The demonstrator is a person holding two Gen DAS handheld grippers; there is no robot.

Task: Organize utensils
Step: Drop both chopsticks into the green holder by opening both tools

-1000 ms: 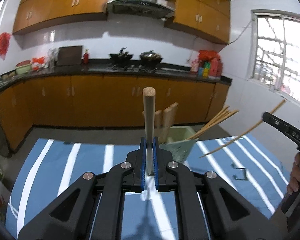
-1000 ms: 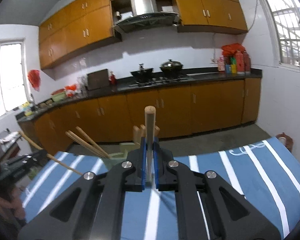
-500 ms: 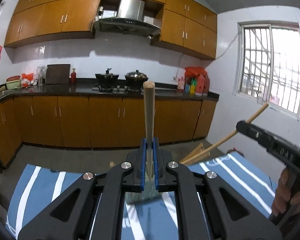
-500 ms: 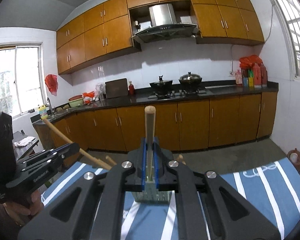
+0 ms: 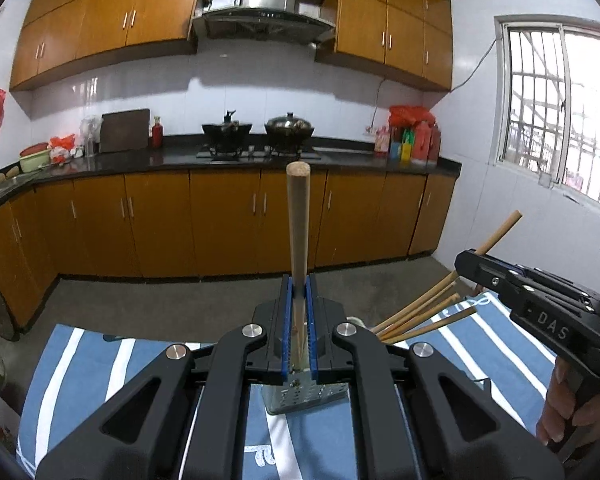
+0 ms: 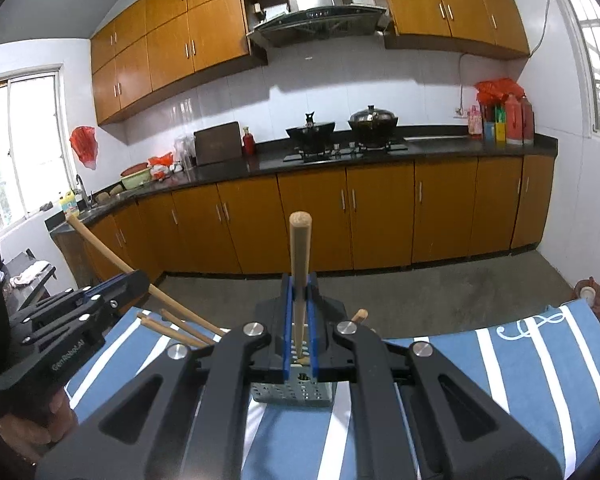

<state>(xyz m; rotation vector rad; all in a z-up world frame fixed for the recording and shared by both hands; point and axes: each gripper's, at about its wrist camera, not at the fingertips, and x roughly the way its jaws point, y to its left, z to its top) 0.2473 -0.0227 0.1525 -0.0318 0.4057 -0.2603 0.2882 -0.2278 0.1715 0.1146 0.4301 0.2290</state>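
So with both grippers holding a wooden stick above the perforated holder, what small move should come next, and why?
Probably lower one stick into the holder. The left gripper is shut on a wooden stick above the perforated holder, and the right gripper clamps another stick whose lower end sits at the holder's rim. Loose chopsticks already lean there.
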